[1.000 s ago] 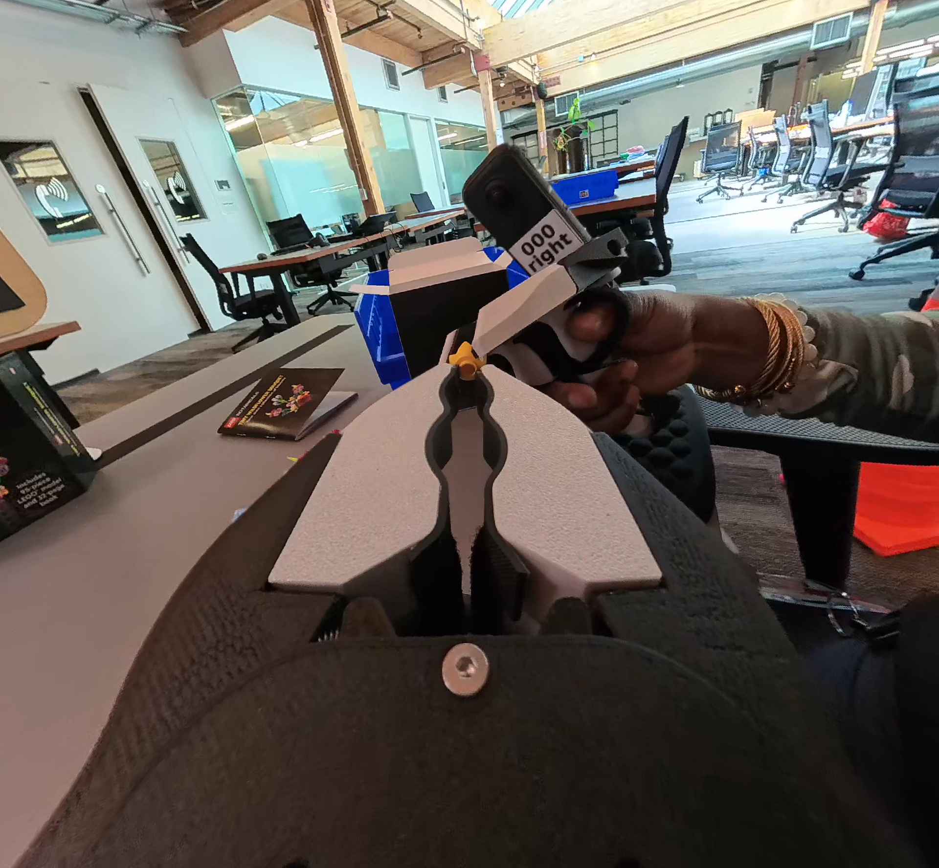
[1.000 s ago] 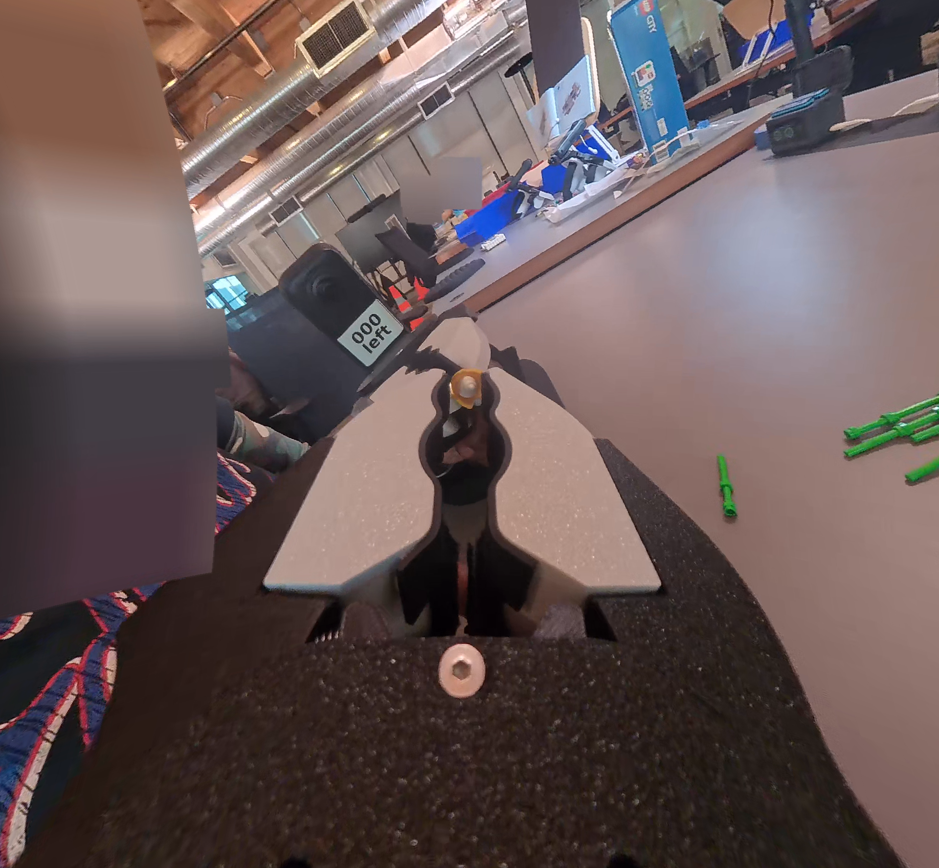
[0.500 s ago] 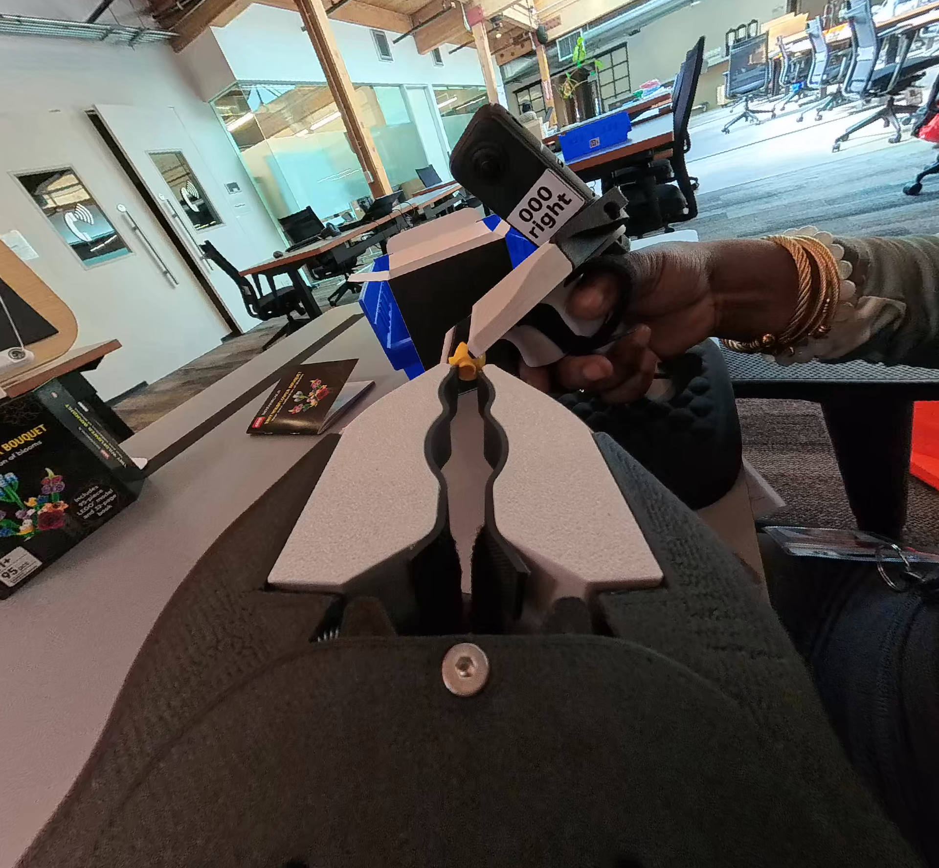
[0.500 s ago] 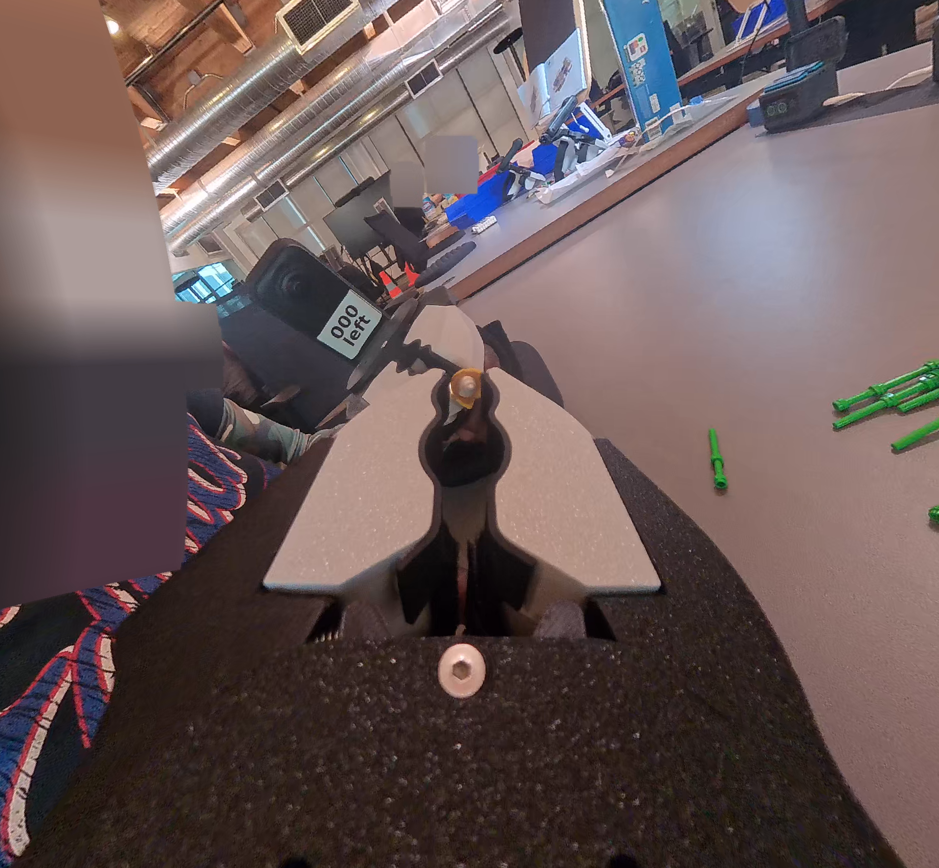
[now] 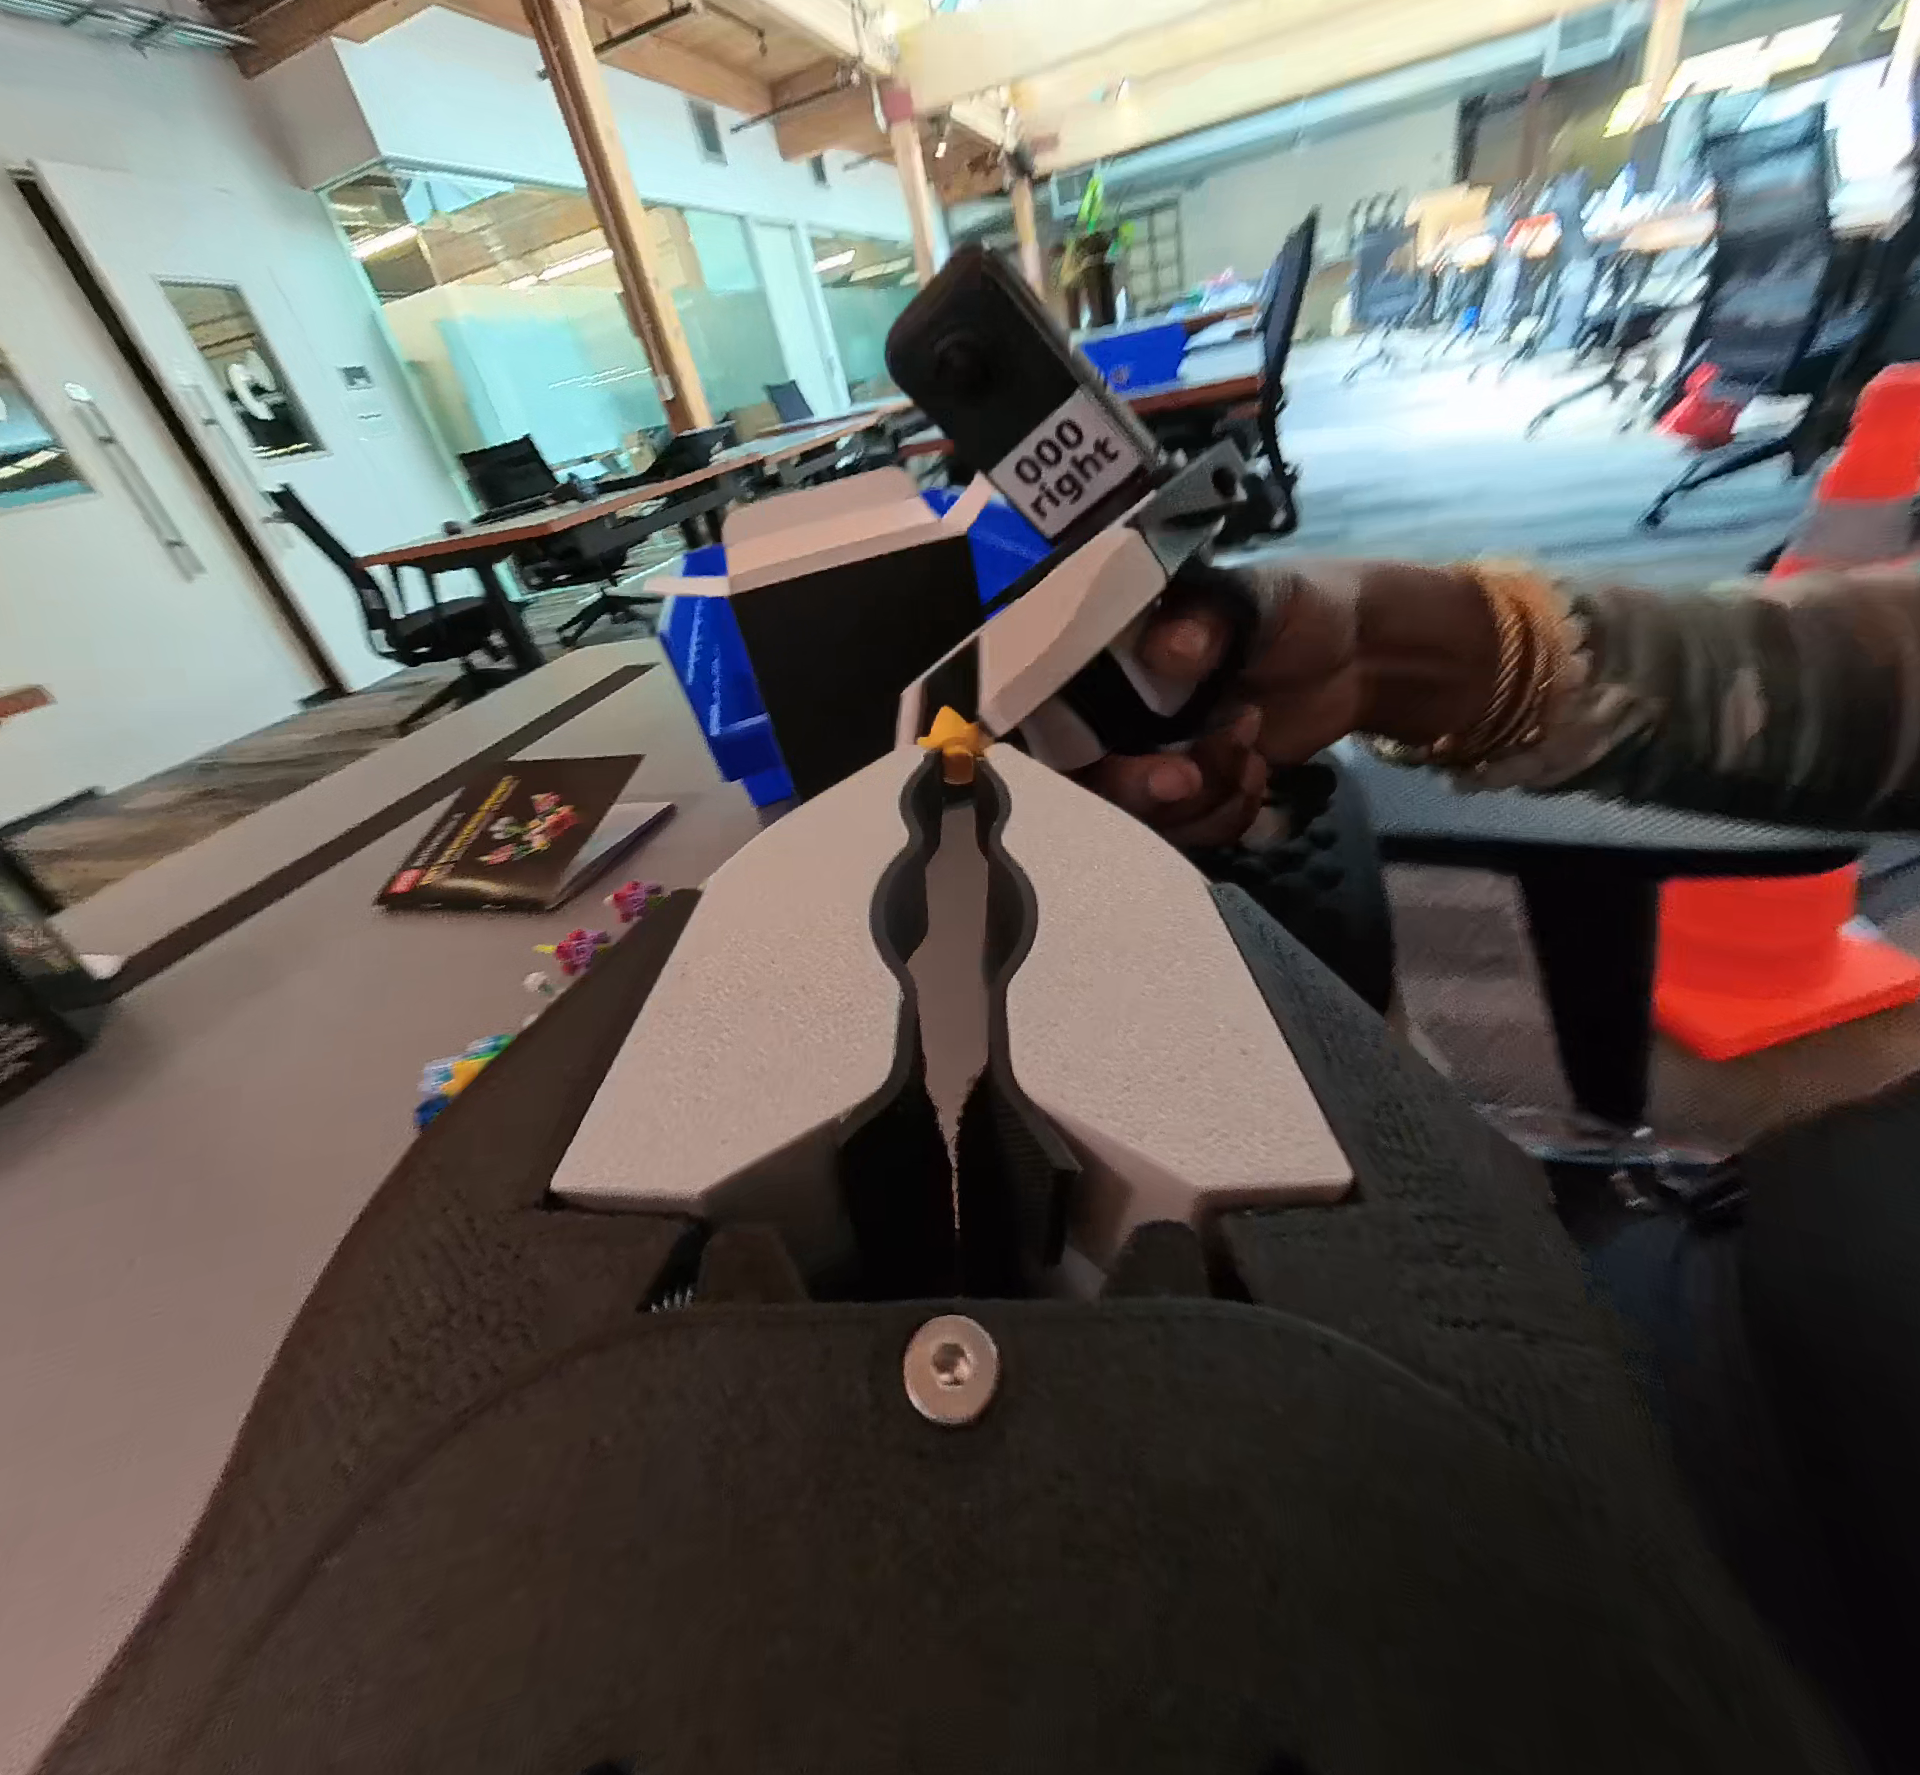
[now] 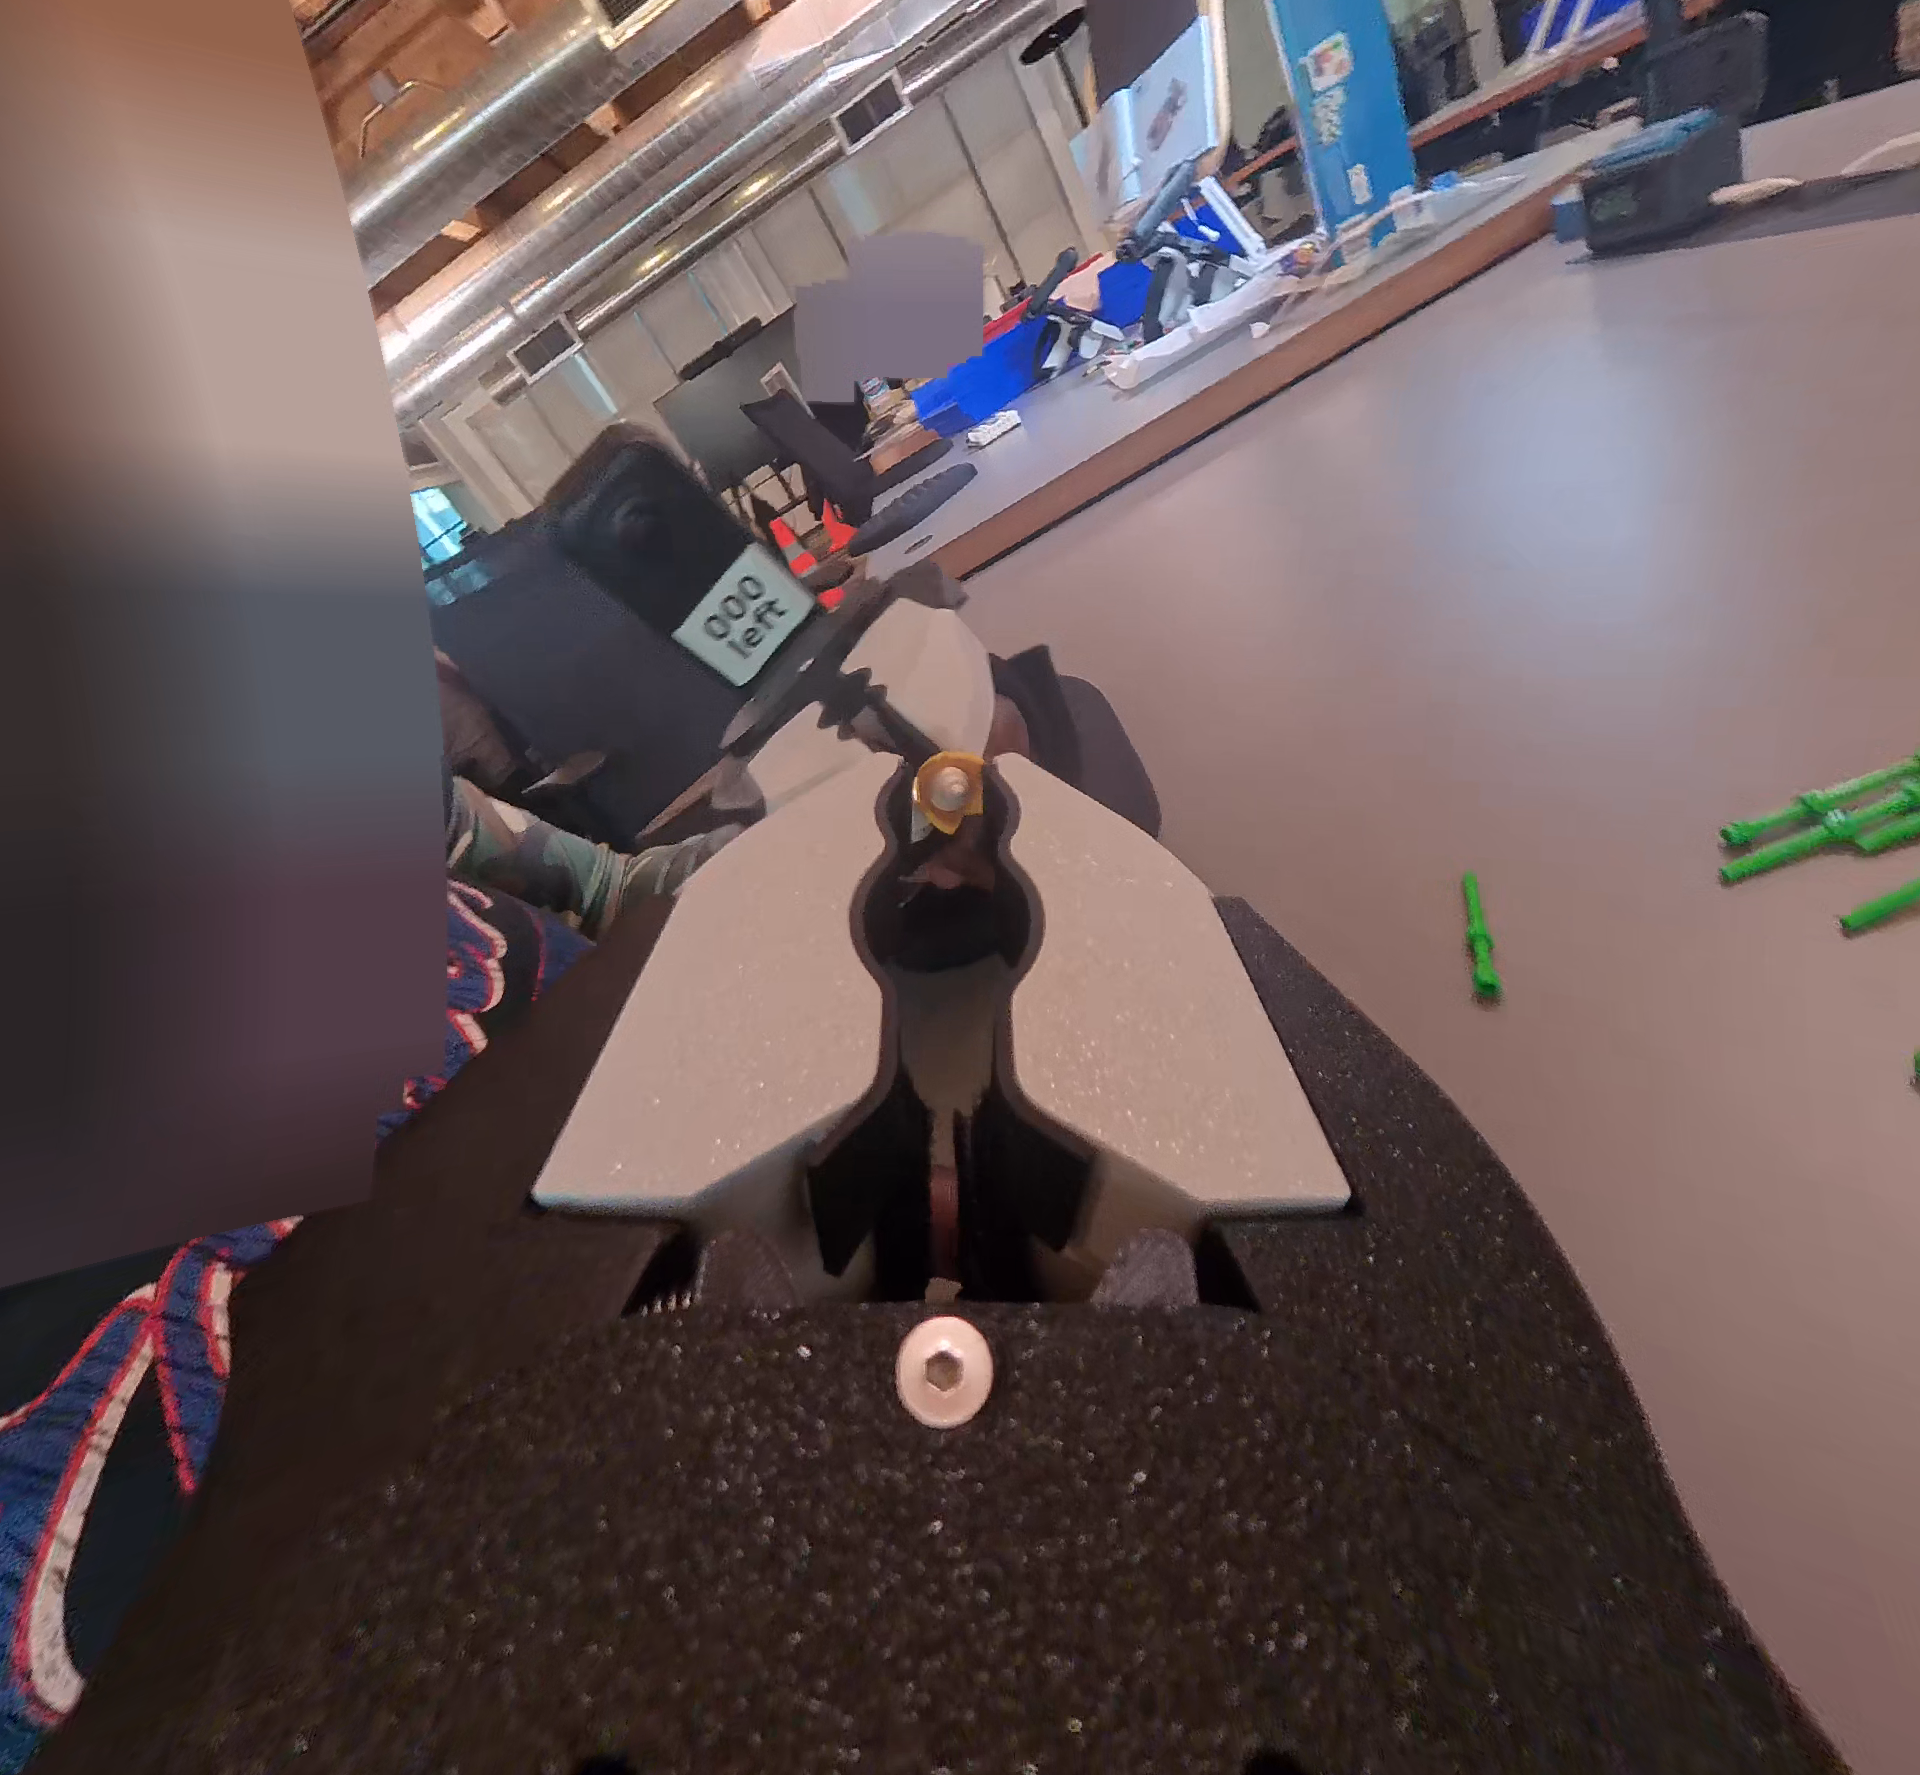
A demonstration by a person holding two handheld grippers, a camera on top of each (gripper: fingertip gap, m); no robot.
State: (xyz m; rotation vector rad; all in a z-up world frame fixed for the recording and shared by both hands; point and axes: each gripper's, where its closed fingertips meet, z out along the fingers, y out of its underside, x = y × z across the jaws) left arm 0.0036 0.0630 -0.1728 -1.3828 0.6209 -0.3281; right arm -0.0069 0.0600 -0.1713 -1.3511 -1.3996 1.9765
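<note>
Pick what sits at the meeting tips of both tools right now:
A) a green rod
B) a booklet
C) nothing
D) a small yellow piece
D: a small yellow piece is pinched at the tip of the left tool, and the right tool closes on the same piece from the opposite side; the green rods lie apart on the table.

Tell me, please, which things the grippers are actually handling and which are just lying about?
Handled: left gripper and right gripper, both shut, tips meeting on the small yellow piece.
Lying about: booklet, small coloured pieces, blue bin, green rods.
</note>
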